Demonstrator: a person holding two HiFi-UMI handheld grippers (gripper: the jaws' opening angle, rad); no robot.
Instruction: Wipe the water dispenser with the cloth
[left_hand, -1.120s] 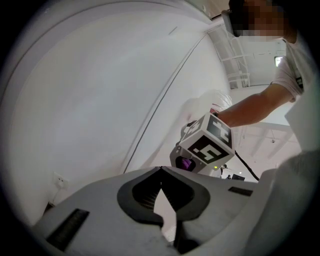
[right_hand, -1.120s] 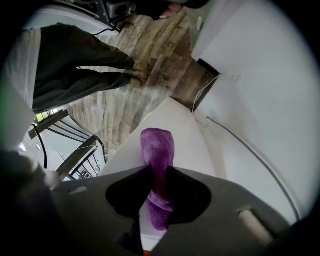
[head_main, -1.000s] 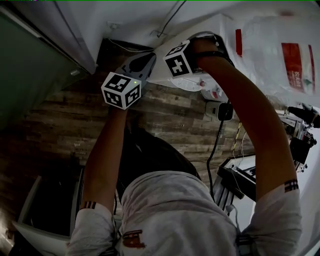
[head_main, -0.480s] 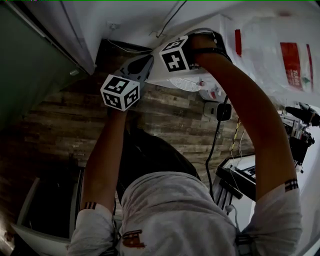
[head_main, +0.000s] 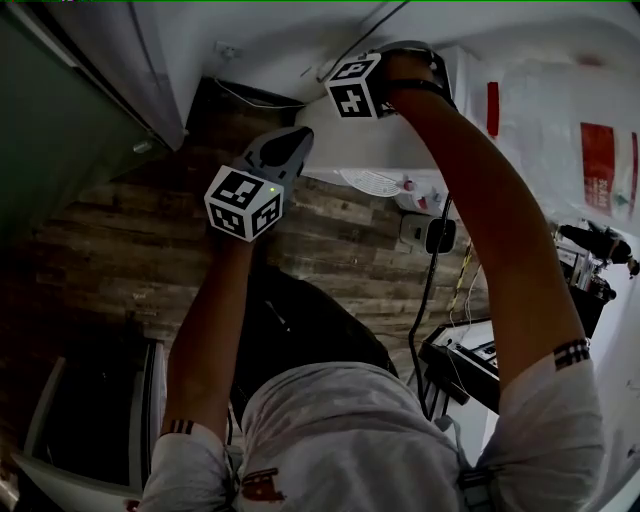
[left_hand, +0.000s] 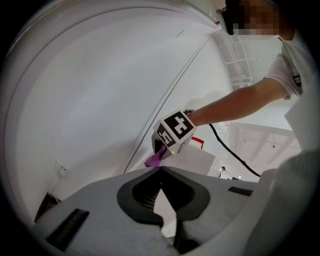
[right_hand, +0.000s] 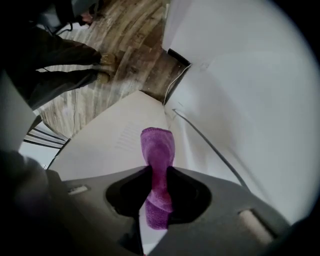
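Wood-plank floor (head_main: 110, 240) fills the left. Over it the left gripper (left_hand: 161, 168) is held just beside the white water dispenser (head_main: 375, 160), its fingers pressed together with nothing between them. Further right, the right gripper (right_hand: 158, 173) is over the dispenser's top, fingers clamped on a purple cloth (right_hand: 158, 147). The cloth's free end points at the top panel near the wall; I cannot tell whether it touches.

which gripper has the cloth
The right gripper: its jaws pinch the fuzzy purple cloth. The left gripper is shut on nothing.
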